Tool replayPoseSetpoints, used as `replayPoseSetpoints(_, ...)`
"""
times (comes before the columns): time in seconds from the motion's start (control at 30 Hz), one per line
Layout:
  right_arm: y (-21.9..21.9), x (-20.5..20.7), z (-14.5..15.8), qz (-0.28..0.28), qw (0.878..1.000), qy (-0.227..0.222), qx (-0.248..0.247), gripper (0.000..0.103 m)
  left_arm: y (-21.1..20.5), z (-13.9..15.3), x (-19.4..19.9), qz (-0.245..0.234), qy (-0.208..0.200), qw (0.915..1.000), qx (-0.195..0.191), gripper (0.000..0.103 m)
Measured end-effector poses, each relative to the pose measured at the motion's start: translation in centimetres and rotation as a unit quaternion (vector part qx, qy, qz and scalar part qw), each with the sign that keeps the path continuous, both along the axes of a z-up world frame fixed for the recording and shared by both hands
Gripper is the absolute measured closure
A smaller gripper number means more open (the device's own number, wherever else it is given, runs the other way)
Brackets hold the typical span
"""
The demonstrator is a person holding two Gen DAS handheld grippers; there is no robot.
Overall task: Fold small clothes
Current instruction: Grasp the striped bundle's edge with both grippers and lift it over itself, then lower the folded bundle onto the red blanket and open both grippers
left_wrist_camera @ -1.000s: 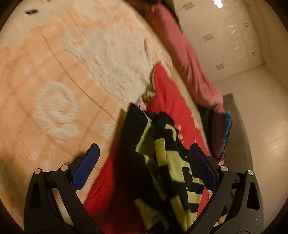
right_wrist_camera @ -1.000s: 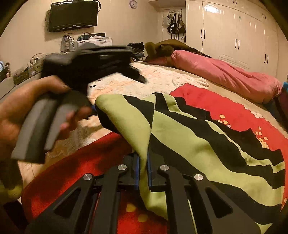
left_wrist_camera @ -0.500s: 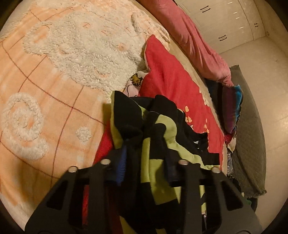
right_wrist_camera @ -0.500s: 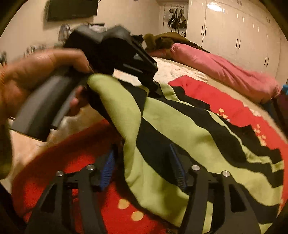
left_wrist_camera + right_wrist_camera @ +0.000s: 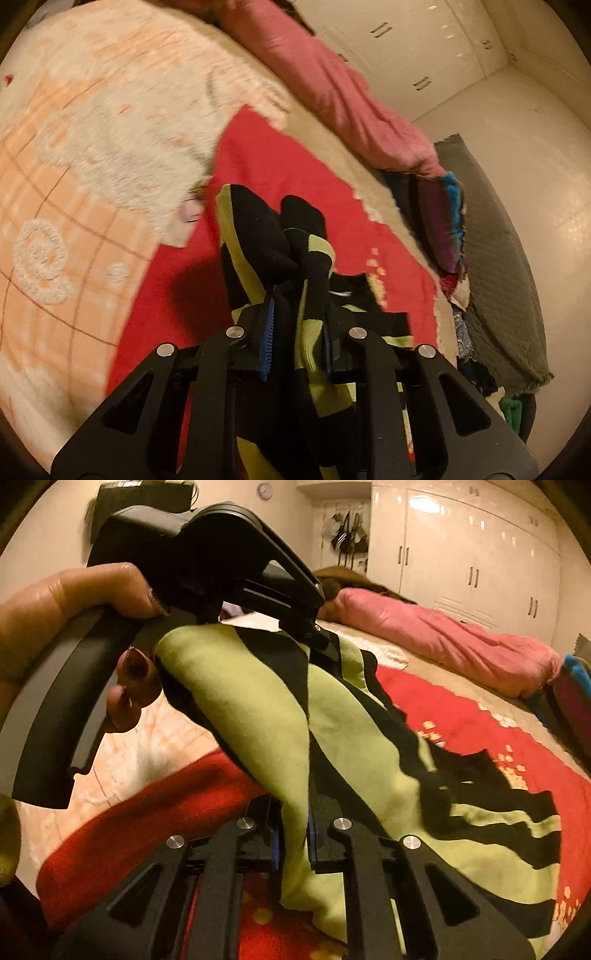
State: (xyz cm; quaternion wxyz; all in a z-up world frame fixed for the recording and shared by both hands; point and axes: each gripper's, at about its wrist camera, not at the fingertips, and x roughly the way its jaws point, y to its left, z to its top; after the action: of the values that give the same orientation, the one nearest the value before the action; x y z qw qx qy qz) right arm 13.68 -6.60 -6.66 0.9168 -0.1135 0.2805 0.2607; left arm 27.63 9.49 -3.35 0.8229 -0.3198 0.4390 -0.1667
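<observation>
A small black and lime-green striped garment (image 5: 273,251) (image 5: 258,716) hangs bunched above a red cloth (image 5: 280,166) (image 5: 480,723) spread on the bed. My left gripper (image 5: 297,332) is shut on a bunched fold of it. My right gripper (image 5: 293,834) is shut on a green edge of it. In the right wrist view the left gripper (image 5: 325,637), held in a hand, pinches the garment's upper part just beyond mine. The rest of the garment trails down onto the red cloth to the right.
An orange and white fluffy blanket (image 5: 74,155) covers the bed at left. A pink duvet (image 5: 332,88) (image 5: 443,635) lies along the far side. A dark multicolour clothes pile (image 5: 443,221) and a grey mat (image 5: 498,258) sit by the bed edge. White wardrobes (image 5: 480,554) stand behind.
My left gripper went from wide open to shut on the garment. My right gripper opened half a second ago and has shut again on a green edge. The garment is lifted and more bunched.
</observation>
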Motion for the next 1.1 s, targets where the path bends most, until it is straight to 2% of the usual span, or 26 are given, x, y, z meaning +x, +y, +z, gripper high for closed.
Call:
replayPoseSetpoints(0.2,-5.1,-1.5,3.0,-0.030,0.999,-0.012,0.037,0.096,-6.0,3.8,-0.5,-0.036,-0.024,0.9990,0.011,0.091)
replayPoseSetpoints(0.3,-8.1,-2.2,3.8,-0.051,0.997,-0.003,0.054,0.096,-9.7,4.5,-0.7,-0.056,-0.026,0.9979,0.021,0.091)
replayPoseSetpoints(0.4,-10.3,-2.6,3.9,-0.067,0.996,0.007,0.063,0.096,-13.6,4.7,-0.9,-0.074,-0.022,0.9963,0.036,0.091)
replayPoseSetpoints(0.57,-13.8,-3.3,2.9,-0.094,0.991,0.049,0.087,0.096,-19.4,3.6,-1.3,-0.104,-0.013,0.9920,0.070,0.089)
replayPoseSetpoints(0.63,-15.2,-3.3,2.2,-0.106,0.987,0.068,0.098,0.096,-21.1,2.7,-1.4,-0.111,-0.008,0.9916,0.066,0.086)
replayPoseSetpoints(0.73,-16.7,-3.4,1.5,-0.124,0.981,0.098,0.115,0.095,-21.7,2.0,-2.2,-0.116,-0.002,0.9923,0.042,0.073)
replayPoseSetpoints(0.8,-17.4,-3.6,1.0,-0.133,0.978,0.107,0.118,0.093,-21.7,2.2,-3.1,-0.109,-0.008,0.9930,0.044,0.069)
replayPoseSetpoints(0.87,-18.5,-3.6,0.4,-0.141,0.974,0.122,0.128,0.092,-20.9,2.3,-4.4,-0.091,-0.020,0.9949,0.040,0.059)
replayPoseSetpoints(1.0,-19.9,-4.3,0.0,-0.144,0.970,0.138,0.137,0.087,-19.1,2.2,-7.1,-0.041,-0.039,0.9949,0.084,0.054)
replayPoseSetpoints(1.03,-20.1,-4.6,0.1,-0.142,0.971,0.137,0.135,0.086,-18.5,2.0,-7.7,-0.029,-0.041,0.9945,0.092,0.050)
replayPoseSetpoints(1.1,-20.4,-5.2,0.4,-0.140,0.972,0.135,0.135,0.080,-17.3,1.2,-9.2,-0.005,-0.039,0.9928,0.113,0.047)
